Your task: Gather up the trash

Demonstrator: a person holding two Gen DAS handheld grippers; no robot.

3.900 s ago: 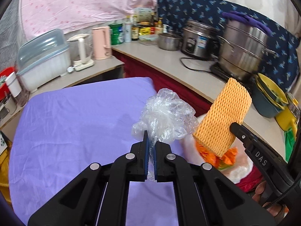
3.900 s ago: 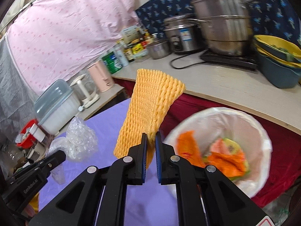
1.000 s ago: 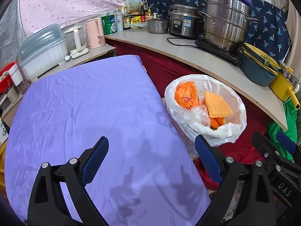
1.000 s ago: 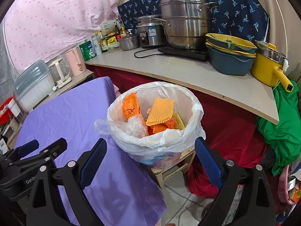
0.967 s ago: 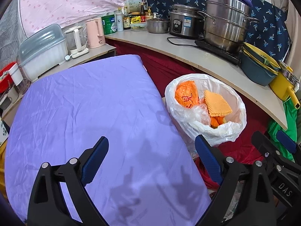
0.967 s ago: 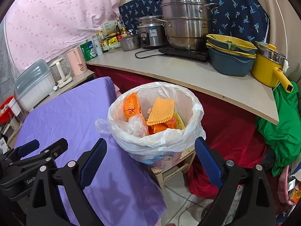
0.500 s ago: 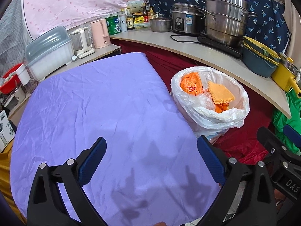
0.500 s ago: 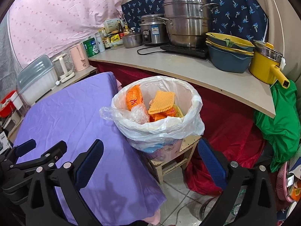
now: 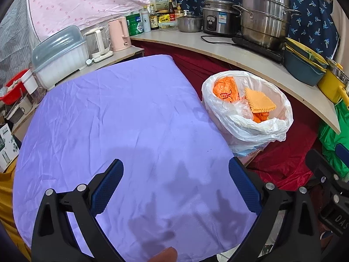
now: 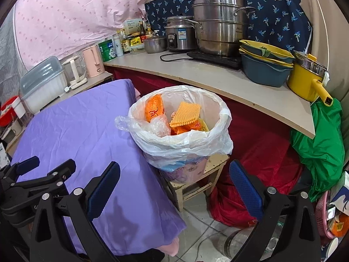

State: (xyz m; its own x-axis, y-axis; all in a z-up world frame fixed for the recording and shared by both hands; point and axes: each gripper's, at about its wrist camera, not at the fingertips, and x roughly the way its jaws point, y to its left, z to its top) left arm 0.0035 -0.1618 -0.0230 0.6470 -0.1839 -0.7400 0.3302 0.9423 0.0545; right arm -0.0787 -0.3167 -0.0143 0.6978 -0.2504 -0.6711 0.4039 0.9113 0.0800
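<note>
Evidently nothing is held at this moment: the left gripper (image 9: 175, 184) is seen with its blue-padded fingers spread wide above the near part of the purple tablecloth (image 9: 113, 118), and the right gripper (image 10: 174, 186) is likewise spread wide and empty, poised over the gap between the table edge and the bin. No loose trash can be made out on the cloth. The collected pieces are found inside the white-lined trash bin (image 10: 220, 118), which stands on a small wooden stool (image 10: 194, 185) just to the right of the table: an orange foam net sleeve (image 10: 185, 114) lying on top, an orange snack wrapper (image 10: 153, 109) leaning at the left of the bin's inside, and a crumpled clear plastic bag (image 10: 160, 126) at the near left. All three are judged to be very light and soft. The foam sleeve would probably be compressed easily and is best pinched at an edge; the clear film is likely slippery and would be better taken by a bunched fold. The liner's overhanging rim is thin and could be torn or dragged off if it were snagged.
</note>
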